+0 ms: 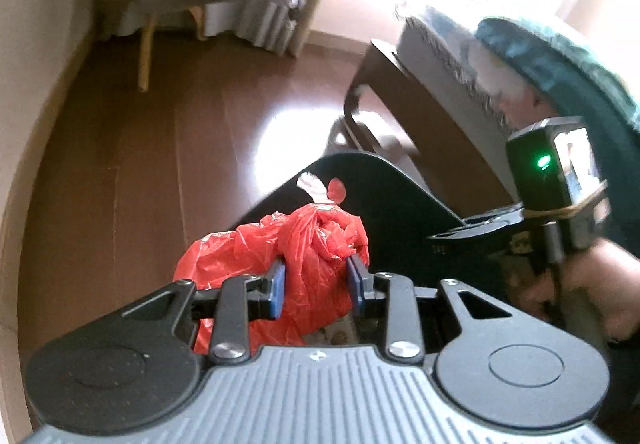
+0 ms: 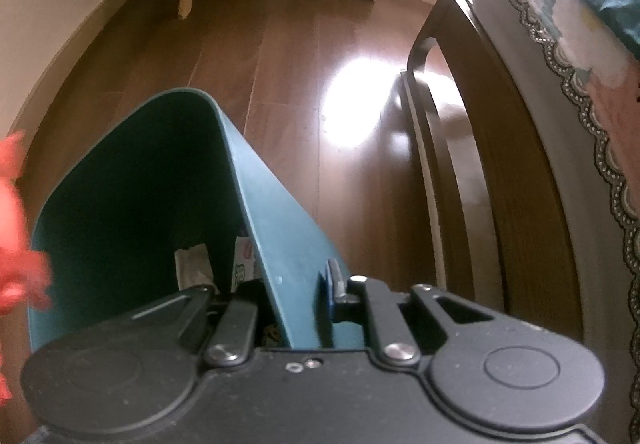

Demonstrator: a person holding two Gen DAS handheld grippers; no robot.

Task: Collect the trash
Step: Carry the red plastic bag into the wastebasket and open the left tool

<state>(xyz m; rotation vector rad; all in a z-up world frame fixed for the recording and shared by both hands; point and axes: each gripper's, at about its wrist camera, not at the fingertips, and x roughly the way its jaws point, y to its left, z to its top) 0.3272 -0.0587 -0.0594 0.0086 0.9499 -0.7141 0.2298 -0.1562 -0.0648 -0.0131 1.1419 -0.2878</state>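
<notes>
Wooden floor [image 2: 288, 91] fills both views; a bed frame [image 2: 500, 147] with a patterned bedspread [image 2: 592, 83] runs along 2–4 o'clock in the right wrist view.

A teal trash bin [image 2: 132, 179] is seen at centre-left of the right wrist view, mouth open toward the camera, loose paper scraps [image 2: 192, 264] visible at the bottom. The bin's near wall is clamped by the right gripper [image 2: 296, 284]: jaws nearly together, the rim pinched between them, one blue pad [image 2: 332, 280] on the outer face.

A crumpled red plastic bag [image 1: 288, 260] is clamped by the left gripper [image 1: 318, 284], pads pressed into the bunched neck, jaws partly apart around the wad. The bag is held off the floor, its bulk trailing toward 9 o'clock. In the right wrist view it is seen blurred at 9 o'clock, just beside the bin's left wall.

Key relation: in the left wrist view the bin lies beyond the bag at 1–2 o'clock. The bag hand is judged nearer; probable next step is carrying the bag over the rim, bulk first.
</notes>
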